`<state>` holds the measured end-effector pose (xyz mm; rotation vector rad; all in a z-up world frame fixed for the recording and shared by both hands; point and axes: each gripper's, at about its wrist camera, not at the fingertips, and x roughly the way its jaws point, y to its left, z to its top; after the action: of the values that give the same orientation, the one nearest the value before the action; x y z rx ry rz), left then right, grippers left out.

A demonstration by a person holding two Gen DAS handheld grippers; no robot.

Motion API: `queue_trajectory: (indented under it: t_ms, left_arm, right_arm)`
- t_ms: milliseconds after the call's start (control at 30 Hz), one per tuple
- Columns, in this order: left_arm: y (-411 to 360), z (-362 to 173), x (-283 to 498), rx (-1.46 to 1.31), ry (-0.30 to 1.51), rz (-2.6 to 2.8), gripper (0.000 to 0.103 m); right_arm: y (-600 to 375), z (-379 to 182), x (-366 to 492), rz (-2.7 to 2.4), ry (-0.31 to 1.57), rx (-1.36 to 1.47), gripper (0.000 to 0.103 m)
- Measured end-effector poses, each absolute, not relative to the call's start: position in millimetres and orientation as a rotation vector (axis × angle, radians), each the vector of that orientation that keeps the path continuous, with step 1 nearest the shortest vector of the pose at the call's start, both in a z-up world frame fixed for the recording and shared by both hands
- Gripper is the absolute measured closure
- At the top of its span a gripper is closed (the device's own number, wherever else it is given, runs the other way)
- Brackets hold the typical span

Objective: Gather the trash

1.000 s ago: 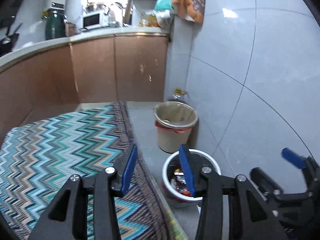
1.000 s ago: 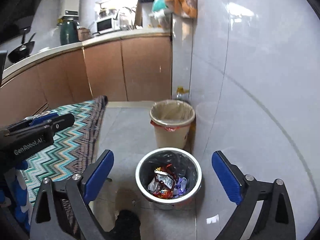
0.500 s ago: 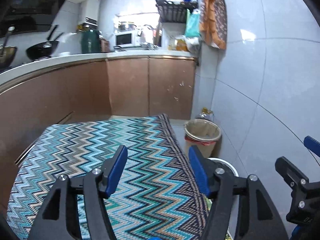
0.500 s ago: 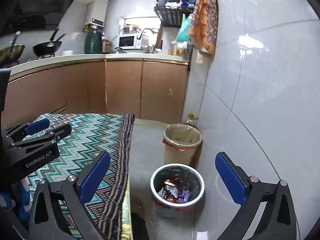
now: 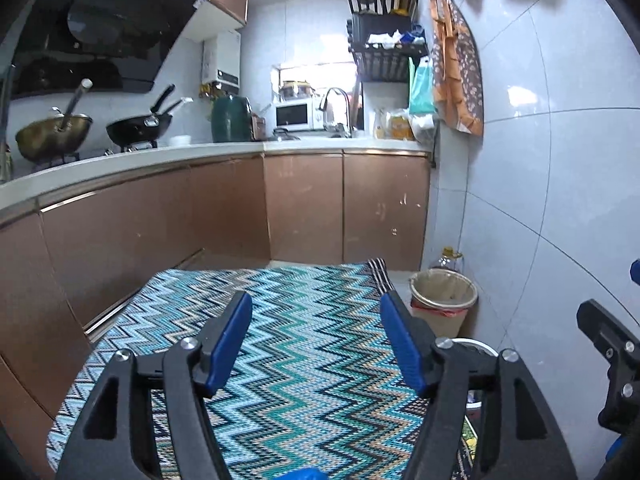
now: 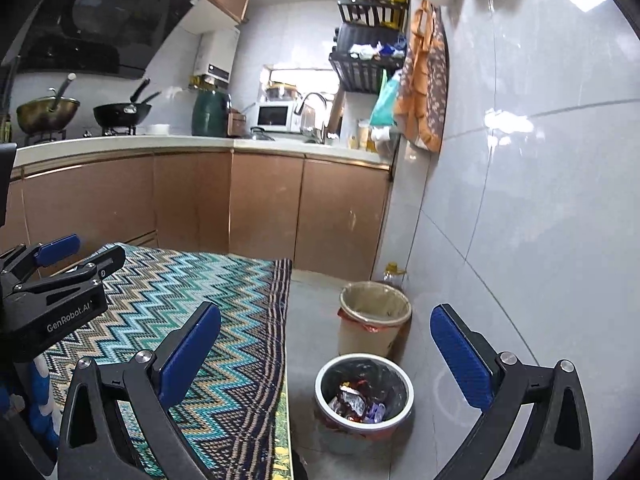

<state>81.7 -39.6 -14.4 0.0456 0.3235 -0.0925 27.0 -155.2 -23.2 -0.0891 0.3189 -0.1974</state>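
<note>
Hovering over the zigzag tablecloth point(image 5: 312, 360), left gripper point(image 5: 316, 340) jaws wide, empty — right gripper point(image 6: 326, 354) wide too, above the white bin point(image 6: 364, 398) holding wrappers point(image 6: 356, 400), just beside the tan bin point(image 6: 374, 318).

Both grippers have risen and tilted upward. The left gripper point(image 5: 316, 340) has shifted from the white bin point(image 6: 364, 394) onto the zigzag cloth point(image 5: 304, 320).

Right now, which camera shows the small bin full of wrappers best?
The right wrist view: the small bin sits unblocked, wrappers visible inside. In the left wrist view, only a sliver of its rim peeks behind the left gripper.
</note>
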Motion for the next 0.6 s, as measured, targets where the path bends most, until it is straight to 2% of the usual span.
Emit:
queue_trajectory:
  t_ms: [600]
  left_arm:
    - [-15.0,10.8,39.2,0.022,0.24,-0.044,0.038]
  right_arm:
    - [-130.2,-2.4,-2.2,-0.152,0.227,-0.124,0.0]
